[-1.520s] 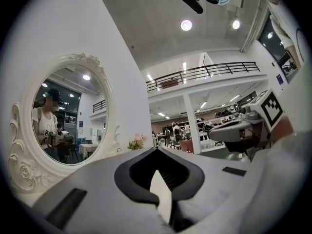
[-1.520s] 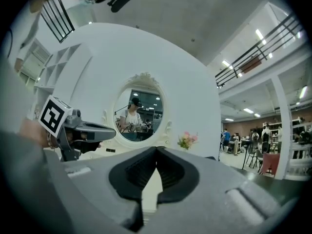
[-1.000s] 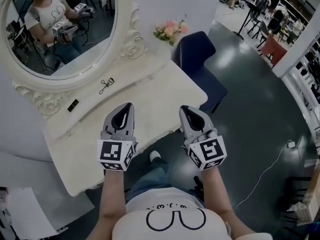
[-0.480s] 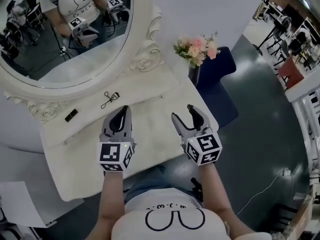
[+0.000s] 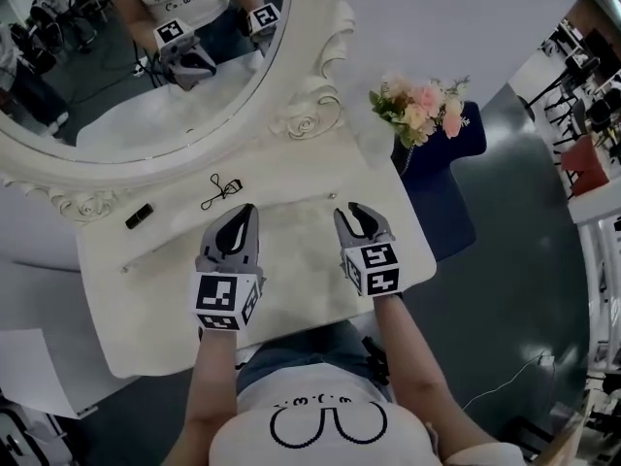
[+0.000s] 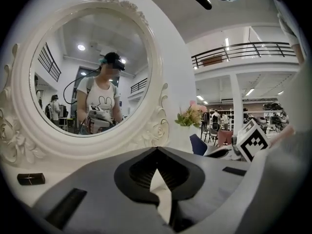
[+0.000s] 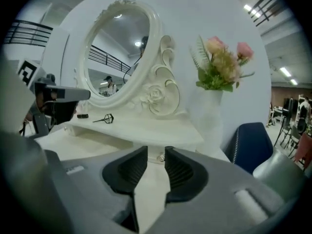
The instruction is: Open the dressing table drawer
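The white dressing table (image 5: 175,328) carries a low raised shelf under the oval mirror (image 5: 146,66). Its shallow drawer front (image 5: 233,229) has a small round knob (image 5: 333,196) at the right end. My right gripper (image 5: 353,212) hovers just short of that knob. In the right gripper view the knob (image 7: 160,157) shows just beyond the gripper (image 7: 156,151). The jaws stand partly apart and are closing, with nothing pressed between them. My left gripper (image 5: 238,217) hangs over the table top to the left, shut and empty, its tips meeting (image 6: 157,150).
On the shelf lie an eyelash curler (image 5: 221,192) and a small black tube (image 5: 139,216). A vase of pink flowers (image 5: 422,105) stands at the table's right corner, with a dark blue chair (image 5: 446,197) behind it. A second knob (image 5: 123,268) sits at the shelf's left end.
Both grippers moved forward over the table toward the shelf. The right jaws went from shut to wide open, then narrowed to partly apart, and now sit close to the right knob.
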{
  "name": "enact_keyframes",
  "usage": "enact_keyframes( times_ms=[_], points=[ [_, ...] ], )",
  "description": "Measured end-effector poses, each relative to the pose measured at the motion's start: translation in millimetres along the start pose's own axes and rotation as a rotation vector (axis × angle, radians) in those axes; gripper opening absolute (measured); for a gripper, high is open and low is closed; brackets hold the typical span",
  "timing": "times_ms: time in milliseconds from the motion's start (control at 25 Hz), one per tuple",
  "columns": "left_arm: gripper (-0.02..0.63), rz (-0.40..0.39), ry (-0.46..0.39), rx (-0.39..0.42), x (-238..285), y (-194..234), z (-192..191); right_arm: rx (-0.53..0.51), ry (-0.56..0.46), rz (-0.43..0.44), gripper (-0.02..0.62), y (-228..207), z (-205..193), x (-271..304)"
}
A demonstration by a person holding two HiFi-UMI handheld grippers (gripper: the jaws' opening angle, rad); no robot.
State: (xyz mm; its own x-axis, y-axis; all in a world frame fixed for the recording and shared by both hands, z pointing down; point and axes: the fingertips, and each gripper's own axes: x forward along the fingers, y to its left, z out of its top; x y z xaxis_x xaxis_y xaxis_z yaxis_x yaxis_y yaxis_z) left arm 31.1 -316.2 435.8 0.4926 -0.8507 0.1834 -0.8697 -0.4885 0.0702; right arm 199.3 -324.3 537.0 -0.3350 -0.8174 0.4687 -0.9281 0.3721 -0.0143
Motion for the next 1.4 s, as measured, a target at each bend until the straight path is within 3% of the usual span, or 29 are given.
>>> enact_keyframes(
  times_ms=[320,600,1400],
  points=[
    [-0.002,0.109,0.026,-0.008,-5,14,-7,0.016,0.151,0.018,0.118,-7,-38,60],
    [-0.002,0.171,0.055,-0.033,-16,11,-19,0.025,0.172,0.016,0.103,-12,-40,76],
    [-0.002,0.135,0.068,-0.071,-17,-28,-22,0.037,0.292,0.042,0.100,0,-75,14]
  ],
)
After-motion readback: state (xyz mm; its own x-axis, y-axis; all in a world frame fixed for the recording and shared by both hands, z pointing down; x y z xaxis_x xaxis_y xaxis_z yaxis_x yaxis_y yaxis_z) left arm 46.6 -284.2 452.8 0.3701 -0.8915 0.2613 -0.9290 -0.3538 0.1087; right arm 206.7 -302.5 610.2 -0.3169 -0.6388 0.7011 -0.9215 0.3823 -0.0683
